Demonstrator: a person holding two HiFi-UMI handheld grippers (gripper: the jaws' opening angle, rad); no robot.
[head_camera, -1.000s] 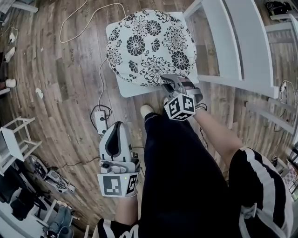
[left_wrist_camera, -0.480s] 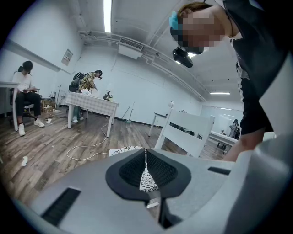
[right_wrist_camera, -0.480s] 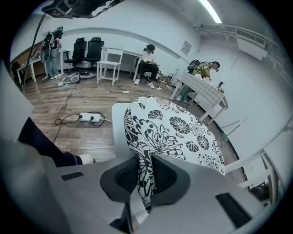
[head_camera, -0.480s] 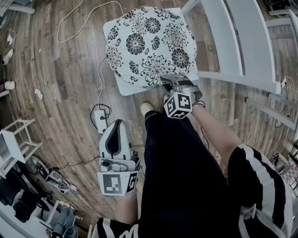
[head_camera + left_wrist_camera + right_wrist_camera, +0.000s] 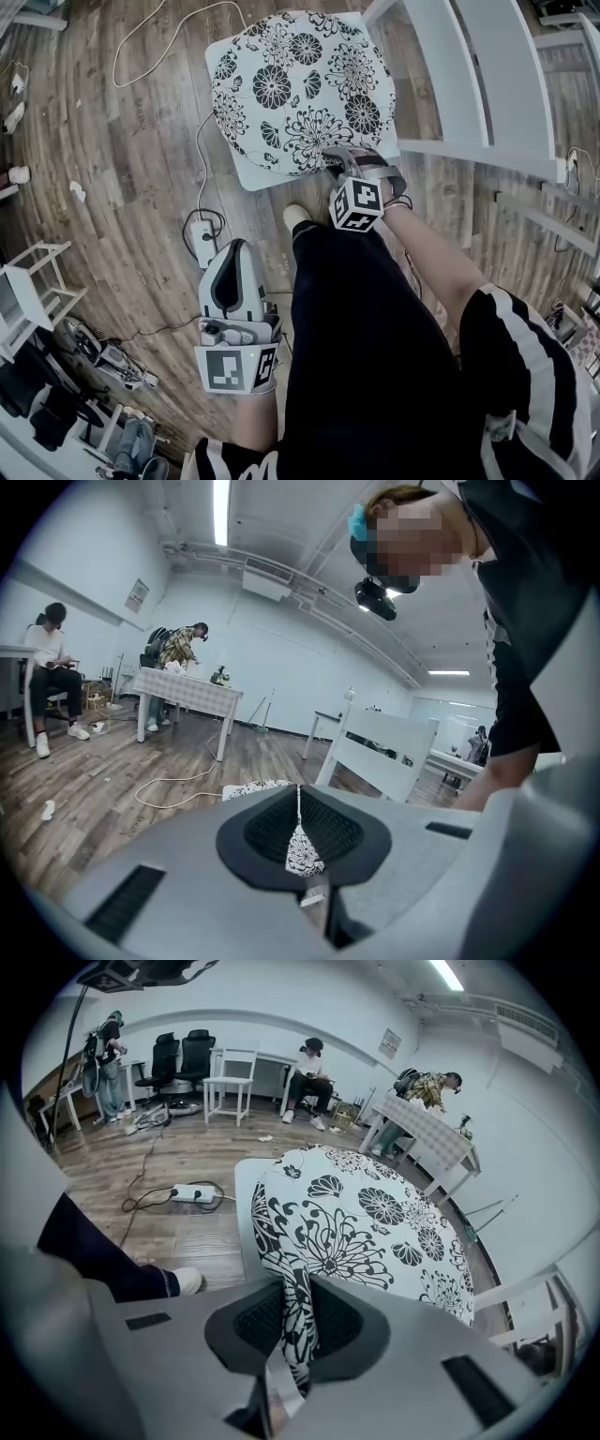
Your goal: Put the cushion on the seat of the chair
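A wooden floor (image 5: 131, 141) ran under a white chair (image 5: 469, 84), with a power strip (image 5: 203, 246) and loose cables lying near it. The flowered cushion (image 5: 300, 84) lay on the chair's seat (image 5: 246, 176) and covered most of it, leaving the seat's near left corner bare. The right gripper (image 5: 342, 161) pointed steeply down at the seat's near edge, its fingers clenched on a fold of the cushion's near rim. The left gripper (image 5: 234, 249) hung over the floor, well apart from the chair, beside the person's dark trouser leg (image 5: 356, 337). Its fingers were closed together and held nothing.
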